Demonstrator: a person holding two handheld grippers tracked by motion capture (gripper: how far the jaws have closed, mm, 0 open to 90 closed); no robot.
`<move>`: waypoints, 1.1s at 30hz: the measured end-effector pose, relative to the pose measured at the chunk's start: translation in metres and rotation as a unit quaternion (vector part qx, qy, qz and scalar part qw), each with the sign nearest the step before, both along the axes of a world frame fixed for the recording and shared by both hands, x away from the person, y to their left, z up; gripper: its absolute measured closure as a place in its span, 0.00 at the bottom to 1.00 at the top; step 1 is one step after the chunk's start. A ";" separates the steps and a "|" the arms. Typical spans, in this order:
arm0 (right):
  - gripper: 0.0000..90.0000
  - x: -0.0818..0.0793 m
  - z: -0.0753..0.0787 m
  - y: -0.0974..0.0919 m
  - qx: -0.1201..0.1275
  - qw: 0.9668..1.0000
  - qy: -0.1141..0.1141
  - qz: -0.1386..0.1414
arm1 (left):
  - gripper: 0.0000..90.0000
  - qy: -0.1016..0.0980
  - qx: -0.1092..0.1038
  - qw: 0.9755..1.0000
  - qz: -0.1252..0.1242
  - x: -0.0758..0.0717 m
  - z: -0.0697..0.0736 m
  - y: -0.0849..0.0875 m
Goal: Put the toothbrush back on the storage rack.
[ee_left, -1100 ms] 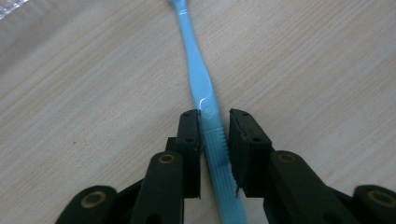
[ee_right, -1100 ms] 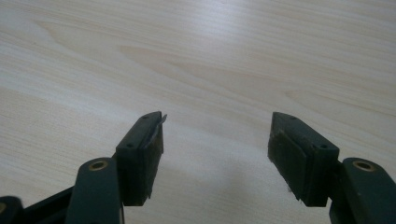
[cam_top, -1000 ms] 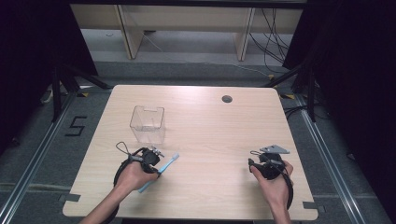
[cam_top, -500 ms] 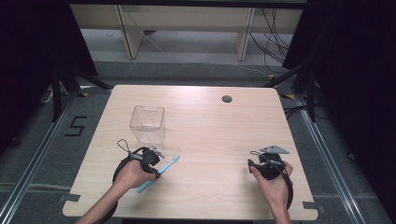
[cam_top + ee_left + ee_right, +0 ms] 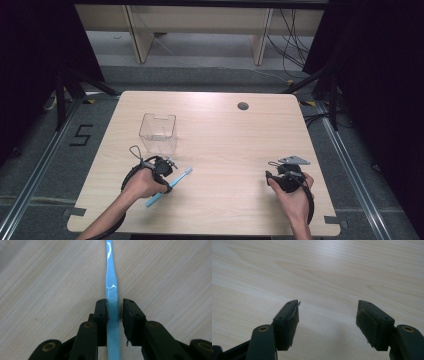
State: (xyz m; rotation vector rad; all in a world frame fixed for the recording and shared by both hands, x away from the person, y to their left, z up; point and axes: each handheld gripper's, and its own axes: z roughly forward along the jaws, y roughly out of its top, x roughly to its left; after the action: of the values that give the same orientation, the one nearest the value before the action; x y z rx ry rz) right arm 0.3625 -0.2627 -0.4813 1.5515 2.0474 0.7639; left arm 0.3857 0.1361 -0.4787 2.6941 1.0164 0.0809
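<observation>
A light blue toothbrush lies flat on the wooden table, its head pointing up and right. My left gripper is down over its handle. In the left gripper view the jaws straddle the toothbrush handle. The left pad touches it and a thin gap stays at the right pad. My right gripper rests near the table's front right. Its fingers stand wide apart over bare wood, with nothing between them.
A clear plastic box stands open-topped just beyond the left hand. A small round hole sits in the far right part of the tabletop. Shelving legs and cables lie on the floor behind the table.
</observation>
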 end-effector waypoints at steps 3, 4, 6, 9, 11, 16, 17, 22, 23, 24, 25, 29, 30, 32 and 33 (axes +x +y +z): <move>0.40 0.001 -0.001 0.000 -0.003 1.000 -0.002 0.005 | 0.82 0.004 0.013 1.000 -0.011 0.002 0.001 -0.002; 0.39 0.001 -0.001 -0.001 -0.005 1.000 -0.002 0.010 | 0.82 0.004 0.015 1.000 -0.012 0.002 0.001 -0.003; 0.39 0.001 -0.001 -0.002 -0.014 1.000 -0.009 0.017 | 0.83 0.012 0.027 0.999 -0.021 0.004 0.002 -0.004; 0.39 0.000 -0.001 0.000 -0.001 1.000 0.002 0.008 | 0.84 0.020 0.033 0.999 -0.024 0.006 0.003 -0.006; 0.39 0.001 -0.001 0.000 -0.001 1.000 0.001 0.009 | 0.84 0.023 0.034 0.999 -0.025 0.007 0.002 -0.007; 0.39 0.000 -0.001 0.000 0.000 1.000 0.002 0.007 | 0.85 0.038 0.046 0.998 -0.035 0.009 0.001 -0.009; 0.39 0.000 -0.001 0.000 0.000 1.000 0.002 0.007 | 0.85 0.040 0.049 0.997 -0.035 0.009 0.001 -0.010; 0.39 0.001 -0.001 -0.001 0.000 1.000 0.003 0.010 | 0.85 0.045 0.061 0.996 -0.044 0.009 0.000 -0.012; 0.39 0.001 -0.001 -0.001 0.000 1.000 0.003 0.010 | 0.85 0.045 0.061 0.996 -0.044 0.009 0.000 -0.012; 0.39 0.001 -0.001 0.000 0.001 1.000 0.004 0.010 | 0.85 0.045 0.067 0.996 -0.047 0.008 0.000 -0.014; 0.39 0.001 -0.001 0.000 0.000 1.000 0.004 0.010 | 0.85 0.046 0.072 0.995 -0.050 0.009 0.001 -0.015; 0.39 0.001 -0.001 -0.002 -0.011 1.000 -0.008 0.019 | 0.87 0.044 0.081 0.994 -0.057 0.009 0.001 -0.017; 0.39 0.000 -0.001 0.000 0.003 1.000 -0.001 0.010 | 0.87 0.041 0.081 0.994 -0.058 0.008 0.001 -0.017; 0.39 0.000 -0.001 0.000 0.004 1.000 -0.001 0.009 | 0.87 0.040 0.080 0.994 -0.057 0.007 0.001 -0.017; 0.39 0.000 -0.001 0.000 0.004 1.000 -0.001 0.009 | 0.87 0.040 0.078 0.995 -0.055 0.007 0.001 -0.016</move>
State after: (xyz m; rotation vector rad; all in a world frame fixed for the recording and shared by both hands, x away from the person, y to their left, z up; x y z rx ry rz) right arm 0.3628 -0.2630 -0.4827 1.5390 2.0614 0.7813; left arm 0.3930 0.1198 -0.4779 2.9116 0.9158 0.0342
